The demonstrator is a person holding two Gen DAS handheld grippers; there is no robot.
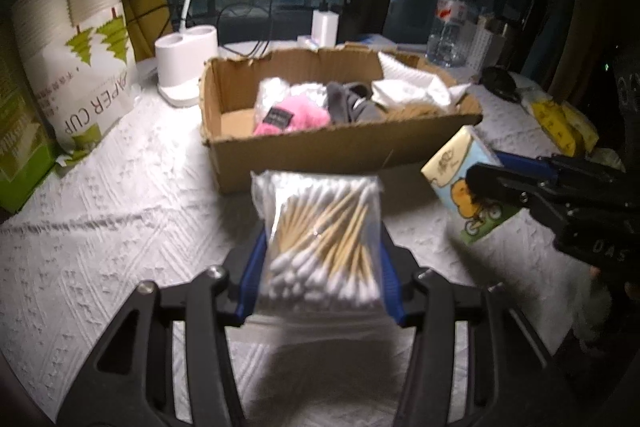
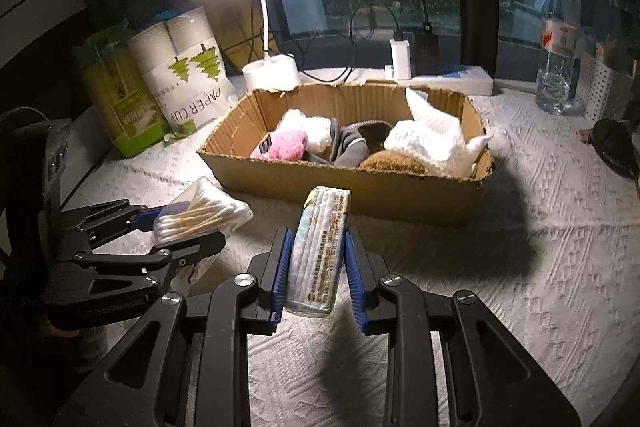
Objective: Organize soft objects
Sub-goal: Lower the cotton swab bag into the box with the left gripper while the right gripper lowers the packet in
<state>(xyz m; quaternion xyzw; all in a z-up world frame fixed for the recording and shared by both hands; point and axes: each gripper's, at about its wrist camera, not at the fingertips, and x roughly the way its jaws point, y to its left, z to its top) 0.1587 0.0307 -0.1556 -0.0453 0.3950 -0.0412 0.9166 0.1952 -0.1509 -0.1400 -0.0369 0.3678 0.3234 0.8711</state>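
Observation:
A clear bag of cotton swabs (image 1: 320, 239) sits between the blue pads of my left gripper (image 1: 320, 267), lifted off the white cloth; the pads press its sides. From the right wrist view the same bag (image 2: 200, 217) and left gripper (image 2: 180, 227) appear at left. My right gripper (image 2: 318, 267) is shut on a tissue pack (image 2: 320, 247), held on edge. That pack (image 1: 464, 191) shows at right in the left wrist view. Beyond both stands an open cardboard box (image 2: 348, 179) (image 1: 320, 151) holding a pink fuzzy item (image 2: 284, 145), grey cloth (image 2: 348, 145) and white knitted cloth (image 2: 432, 143).
A paper cup sleeve (image 2: 188, 75) and green pack (image 2: 116, 95) stand at back left. A lit desk lamp (image 2: 272, 71), charger (image 2: 400, 59) and cables line the back. A water bottle (image 2: 558, 47) is at back right, a black object (image 2: 614, 143) at far right. Yellow packets (image 1: 560, 123) lie right.

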